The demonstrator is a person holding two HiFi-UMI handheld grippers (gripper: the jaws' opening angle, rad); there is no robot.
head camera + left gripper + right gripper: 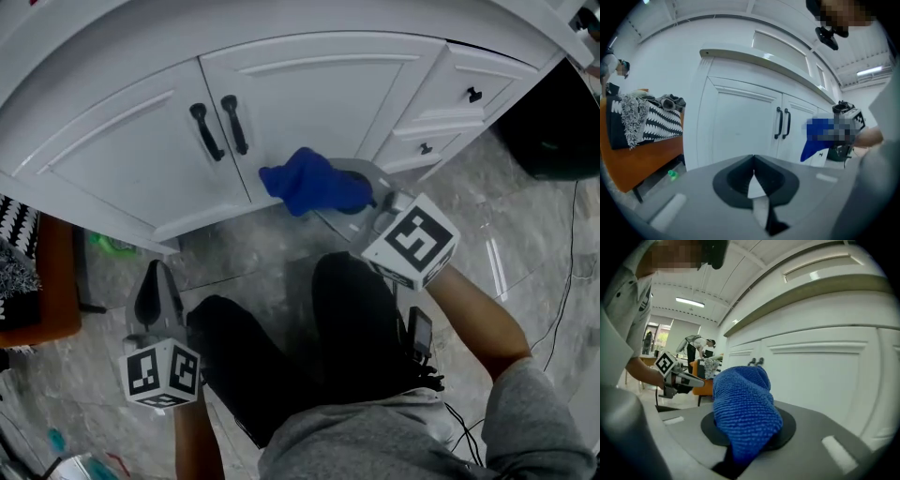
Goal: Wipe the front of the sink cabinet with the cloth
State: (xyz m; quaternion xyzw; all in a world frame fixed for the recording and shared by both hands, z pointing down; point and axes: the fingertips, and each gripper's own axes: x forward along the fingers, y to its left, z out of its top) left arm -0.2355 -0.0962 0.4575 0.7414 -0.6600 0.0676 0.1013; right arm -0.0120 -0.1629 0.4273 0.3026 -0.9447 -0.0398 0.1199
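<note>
The person's knees (281,356), in dark trousers, are bent over the grey marbled floor (248,248) in front of the sink cabinet (112,159). The left gripper (155,274) hangs low, well back from the cabinet and opposite its left door, apart from everything. Its own view shows the two jaws brought together at the tips with nothing between them.

The right gripper (367,199) is closer in, at the foot of the cabinet's right door. Its jaws are clamped on a blue cloth (314,181), which bunches up out of them in a knobbly fold. The cloth sits at the lower part of that right door, below and to the right of the cabinet's pair of black handles (218,127). Whether it actually presses on the white panel cannot be told.

The cabinet itself is white, with two panelled doors under a projecting top edge. At its right end are two drawers (487,80), each with a small black knob, and a dark bulky thing (553,131) stands on the floor just past that end.

At the cabinet's left end a small green thing (112,246) lies on the floor by the base. Just beyond it, an orange bench (42,281) carries black-and-white patterned fabric (14,239). Farthest off, past the cabinet's left end in the right gripper view, another person (697,345) bends over.
</note>
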